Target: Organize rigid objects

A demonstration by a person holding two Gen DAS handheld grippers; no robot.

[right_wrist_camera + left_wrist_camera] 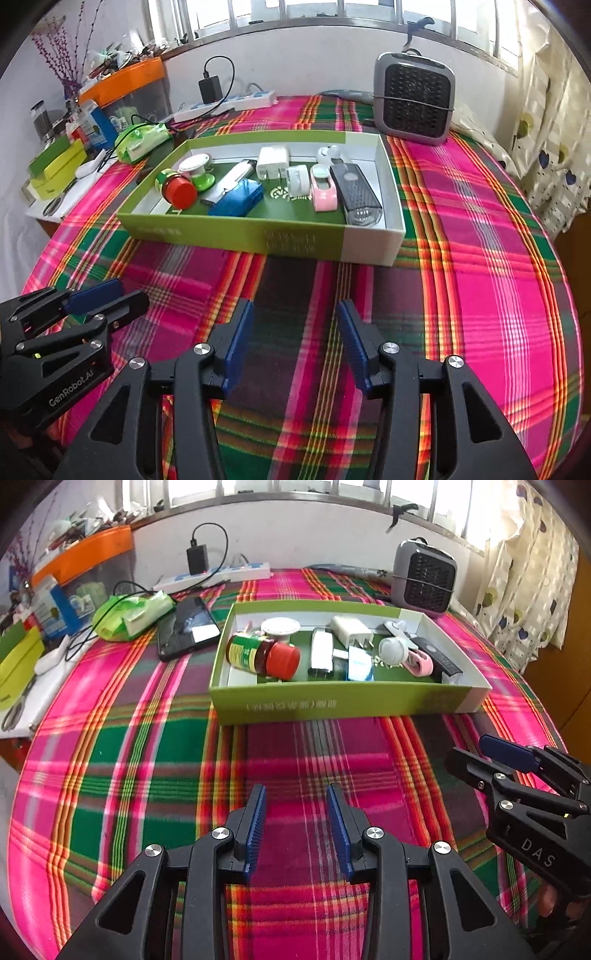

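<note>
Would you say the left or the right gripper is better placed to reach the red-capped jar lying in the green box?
Probably the left. The red-capped jar lies at the left end of the green box, nearer the open left gripper. The right gripper, also open and empty, faces the box's middle and right.

Two handheld black plastic grippers: the left gripper (296, 794) and the right gripper (296, 310) each carry ribbed blue pads (258, 823) on angular arms with triangular cut-outs, pinned by round silver screws. White lettering reads "GenRobot.AI" on the left body and what appears to be "DAS" on the right.
</note>
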